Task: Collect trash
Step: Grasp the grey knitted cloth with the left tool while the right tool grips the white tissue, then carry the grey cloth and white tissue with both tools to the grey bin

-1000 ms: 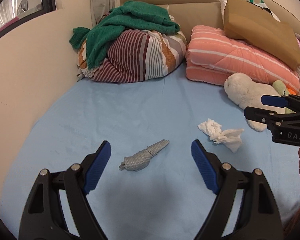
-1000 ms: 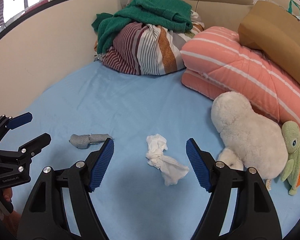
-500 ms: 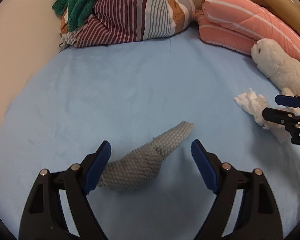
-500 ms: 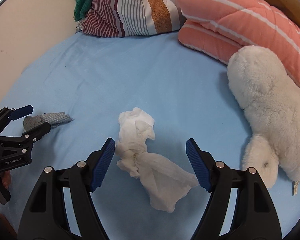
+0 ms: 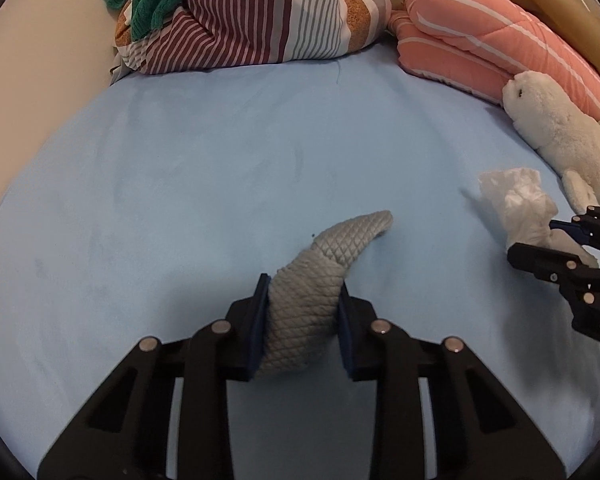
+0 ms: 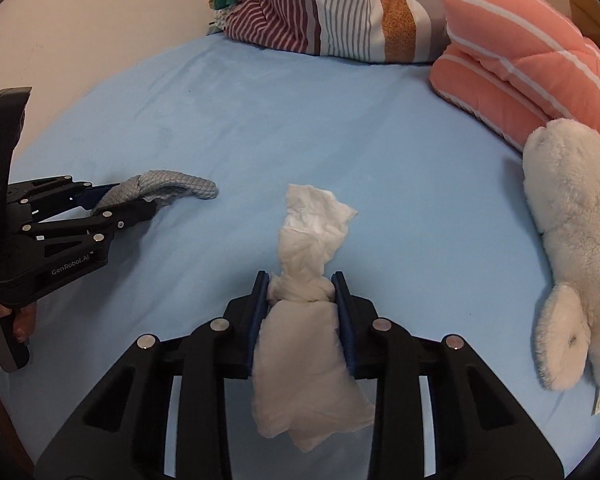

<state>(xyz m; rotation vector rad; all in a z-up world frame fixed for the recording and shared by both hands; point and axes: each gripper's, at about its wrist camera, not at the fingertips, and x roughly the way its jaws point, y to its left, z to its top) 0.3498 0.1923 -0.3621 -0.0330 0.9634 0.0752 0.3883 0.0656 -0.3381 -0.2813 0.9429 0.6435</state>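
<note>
Both my claws have just closed: the left claw [image 5: 303,316] now grips the grey sock [image 5: 320,276] and the right claw [image 6: 301,312] the knotted tissue [image 6: 306,292], low in each frame, so both pieces look ready to lift off the bed [image 5: 180,168].

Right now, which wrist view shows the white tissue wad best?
The right wrist view: the tissue wad fills the centre, pinched at its knot by the right gripper. The left wrist view shows only its crumpled top at the right edge, partly behind gripper fingers.
</note>
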